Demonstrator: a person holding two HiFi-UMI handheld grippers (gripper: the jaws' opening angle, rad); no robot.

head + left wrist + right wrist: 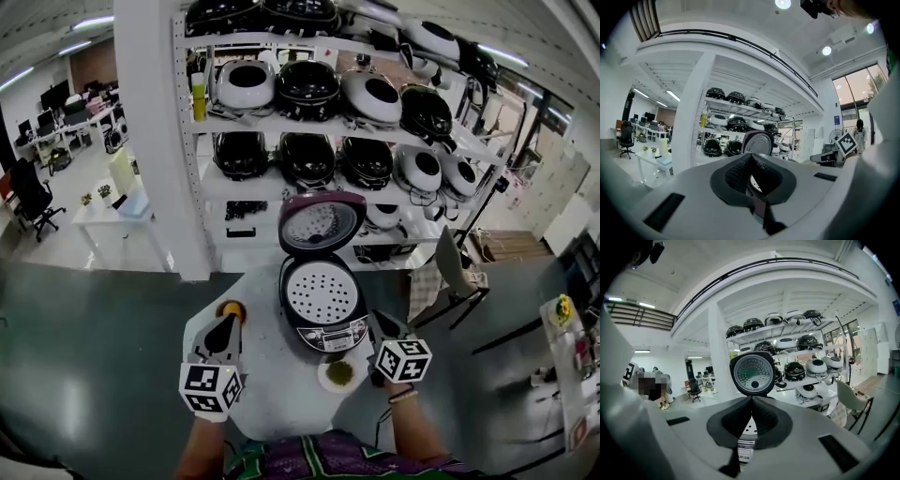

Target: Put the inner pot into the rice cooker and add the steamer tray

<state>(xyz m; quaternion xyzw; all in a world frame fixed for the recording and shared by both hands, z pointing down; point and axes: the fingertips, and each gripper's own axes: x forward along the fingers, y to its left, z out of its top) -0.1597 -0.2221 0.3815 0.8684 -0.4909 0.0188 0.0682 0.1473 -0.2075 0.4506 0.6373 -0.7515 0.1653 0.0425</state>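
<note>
The dark red rice cooker [323, 323] stands on a round white table [272, 384] with its lid [321, 223] raised. A white perforated steamer tray [321, 292] lies in its mouth. My left gripper [228, 325] is shut and empty to the left of the cooker. My right gripper [381, 323] is shut and empty just right of the cooker's front. In the left gripper view the shut left gripper [750, 158] points at the lid [759, 142]. In the right gripper view the shut right gripper [751, 401] sits below the lid [752, 373], with the steamer tray [749, 426] showing behind the tips.
A small dish with something green [339, 373] sits at the cooker's front. An orange object [232, 308] lies at the left gripper's tip. Shelves [328, 122] full of rice cookers stand behind. A chair [459, 277] stands at the right, a white desk [117, 216] at the left.
</note>
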